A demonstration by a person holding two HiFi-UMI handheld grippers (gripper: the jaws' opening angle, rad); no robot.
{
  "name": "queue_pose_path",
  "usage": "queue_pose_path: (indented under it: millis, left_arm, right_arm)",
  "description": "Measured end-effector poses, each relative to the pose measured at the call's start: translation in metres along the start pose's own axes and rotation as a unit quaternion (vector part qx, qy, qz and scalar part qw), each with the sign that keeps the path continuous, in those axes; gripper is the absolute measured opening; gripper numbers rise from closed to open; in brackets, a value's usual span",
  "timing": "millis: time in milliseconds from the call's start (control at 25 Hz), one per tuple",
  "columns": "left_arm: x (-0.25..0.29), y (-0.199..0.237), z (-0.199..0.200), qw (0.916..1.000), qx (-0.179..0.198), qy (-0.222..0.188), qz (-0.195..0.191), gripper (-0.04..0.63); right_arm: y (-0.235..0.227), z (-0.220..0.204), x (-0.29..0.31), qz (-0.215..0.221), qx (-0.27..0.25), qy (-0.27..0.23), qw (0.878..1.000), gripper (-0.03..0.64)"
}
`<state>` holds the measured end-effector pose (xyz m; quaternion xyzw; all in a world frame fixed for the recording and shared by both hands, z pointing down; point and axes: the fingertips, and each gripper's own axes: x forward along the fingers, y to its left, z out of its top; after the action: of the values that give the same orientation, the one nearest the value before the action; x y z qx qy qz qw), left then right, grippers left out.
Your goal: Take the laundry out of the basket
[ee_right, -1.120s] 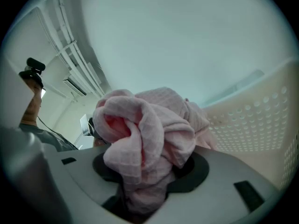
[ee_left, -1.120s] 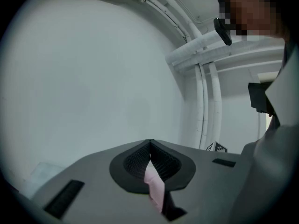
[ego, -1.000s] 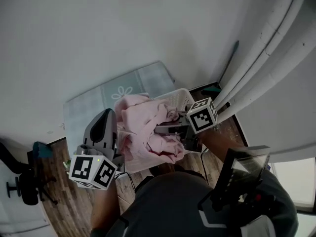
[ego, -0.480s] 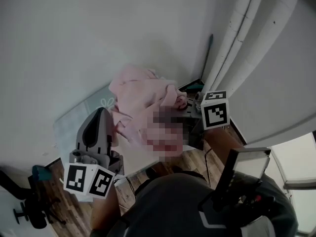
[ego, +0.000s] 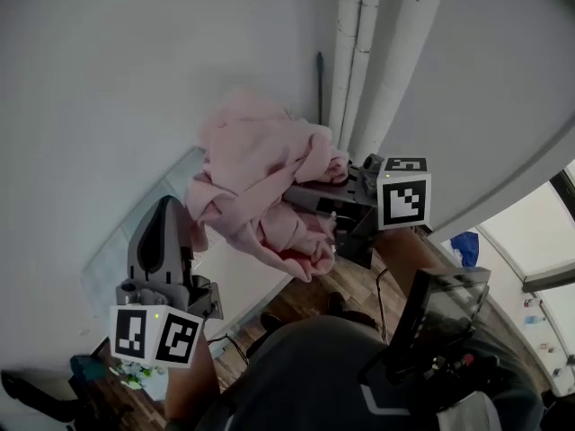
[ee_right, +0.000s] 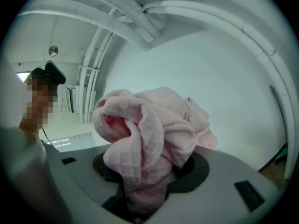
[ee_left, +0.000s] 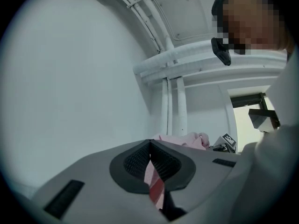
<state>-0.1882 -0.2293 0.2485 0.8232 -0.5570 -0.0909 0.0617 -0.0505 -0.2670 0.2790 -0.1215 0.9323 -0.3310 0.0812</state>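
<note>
The room has a big white wall [ego: 135, 79], smooth and bare. Two fat white pipes [ego: 359, 52] run up the corner, past the tips of the right jaws. Far below both pairs of jaws is the floor [ego: 355, 285], made of brown wood planks. A pale mat [ego: 112, 250] lies flat down there, under the left jaws.

A thin dark stick [ego: 319, 83] stands in the corner beside the pipes, above the right jaws. A small blue thing [ego: 464, 248] sits low down behind the right gripper, too small to make out. The person's dark top [ego: 314, 366] fills the bottom of the head view.

The laundry [ego: 256, 182] is a soft pink cloth, bunched up and wrinkly, with a weave of tiny squares. It is up in the air in front of the wall, between the two grippers. The right gripper [ego: 304, 196] has its jaws pinching a thick wad of it. The lump bulges up over those jaws and hides a lot of the wall in the right gripper view. The left gripper [ego: 166, 203] has its jaws pressed nearly together, with a thin strip of the pink cloth caught between them. The rest of the cloth sits past the left jaws and to their right.

Both grippers are smooth and grey with dark ribbed pads. Each one carries a white cube [ego: 404, 194] with black squares.
</note>
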Motion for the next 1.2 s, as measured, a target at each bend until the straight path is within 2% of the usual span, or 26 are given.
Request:
queue_pose_path:
  millis: [160, 320, 480, 640, 760, 840, 880, 920, 1000, 1080, 1120, 1160, 1200]
  left_arm:
    - [-0.004, 0.009, -0.004, 0.9996, -0.026, 0.000, 0.008, 0.009]
    - [-0.013, 0.014, -0.001, 0.9992, -0.024, -0.019, 0.027, 0.009]
    - [-0.028, 0.018, -0.012, 0.9972, -0.033, -0.032, 0.058, 0.009]
    - [-0.020, 0.022, -0.033, 0.9977, -0.032, -0.009, 0.059, 0.009]
    - [-0.002, 0.019, -0.047, 0.9983, -0.029, 0.003, 0.051, 0.009]
    - [0.008, 0.009, -0.050, 0.9977, -0.020, 0.013, 0.064, 0.009]
    - [0.002, 0.006, -0.044, 0.9956, -0.002, 0.033, 0.087, 0.009]
    - [-0.015, 0.006, -0.035, 0.9902, 0.024, 0.064, 0.121, 0.009]
    - [-0.043, 0.003, -0.019, 0.9746, 0.065, 0.122, 0.176, 0.009]
    - [-0.045, -0.004, -0.024, 0.9685, 0.069, 0.142, 0.193, 0.009]
    - [-0.038, -0.007, -0.033, 0.9706, 0.064, 0.141, 0.184, 0.009]
    - [-0.016, -0.013, -0.048, 0.9791, 0.051, 0.129, 0.149, 0.009]
    - [0.024, -0.027, -0.069, 0.9908, 0.028, 0.103, 0.083, 0.009]
  right_arm:
    - [-0.002, 0.002, 0.000, -0.025, -0.009, 0.000, 1.000, 0.236]
    - [0.002, 0.006, -0.002, -0.049, -0.051, 0.011, 0.997, 0.236]
    - [0.009, 0.010, -0.001, -0.052, -0.075, 0.012, 0.996, 0.236]
    - [0.006, 0.011, -0.003, -0.083, -0.103, 0.005, 0.991, 0.236]
    - [0.000, 0.018, -0.011, -0.124, -0.146, 0.006, 0.981, 0.236]
    - [-0.004, 0.028, -0.019, -0.130, -0.160, 0.007, 0.979, 0.236]
    - [-0.003, 0.026, -0.015, -0.112, -0.146, 0.005, 0.983, 0.236]
    - [0.002, 0.018, -0.005, -0.081, -0.118, 0.001, 0.990, 0.236]
    - [0.010, 0.004, 0.007, -0.035, -0.071, -0.006, 0.997, 0.236]
    - [0.006, 0.000, 0.004, -0.036, -0.068, -0.006, 0.997, 0.236]
    - [-0.001, -0.001, -0.004, -0.056, -0.080, -0.006, 0.995, 0.236]
    - [-0.013, 0.004, -0.022, -0.102, -0.109, -0.011, 0.989, 0.236]
    - [-0.030, 0.018, -0.054, -0.174, -0.154, -0.024, 0.972, 0.236]
